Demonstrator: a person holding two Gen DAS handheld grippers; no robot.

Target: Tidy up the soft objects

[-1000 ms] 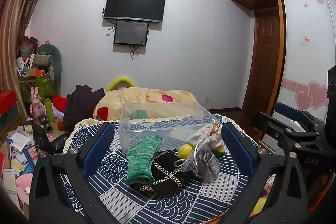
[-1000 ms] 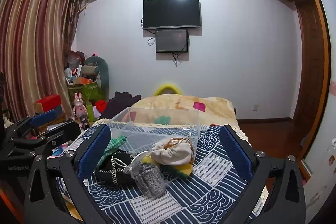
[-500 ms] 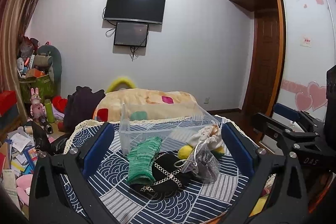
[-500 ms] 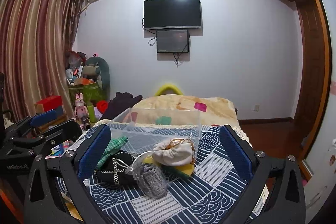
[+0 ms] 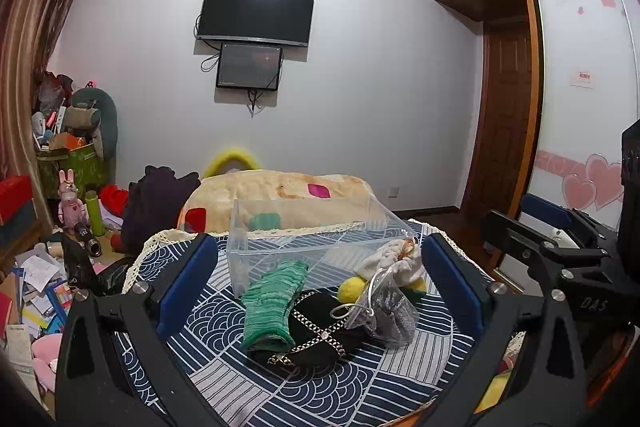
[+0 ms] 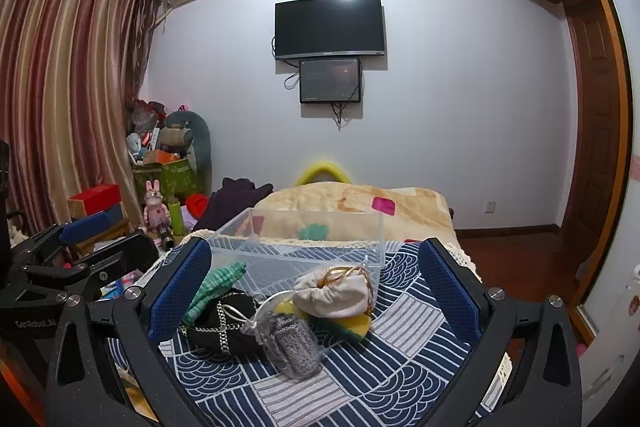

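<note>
A round table covered by a blue-and-white patterned cloth (image 5: 224, 323) is seen from both wrist views, its lace-trimmed edge curving away at 9 and 3 o'clock. The left gripper (image 5: 318, 277) is held wide apart above the near edge, nothing between its blue pads; the right gripper (image 6: 316, 281) is likewise spread wide and empty. A clear plastic bin (image 5: 304, 247) stands at 12 o'clock from the pile, toward the far edge of the table. Against its near wall the green knitted cloth (image 5: 272, 307) is draped, partly over a black pouch with a chain (image 5: 320, 339). At 3 o'clock from the pouch a clear bag of grey fabric (image 6: 290, 341) lies, touching a white drawstring pouch (image 6: 334, 293) that rests on a yellow-green sponge (image 6: 352, 327). A yellow ball (image 5: 351, 289) sits just beside the sponge. Bare cloth is left at 6 o'clock, between pile and near edge. A quilted bed (image 6: 360, 211) lies beyond the far rim.
</note>
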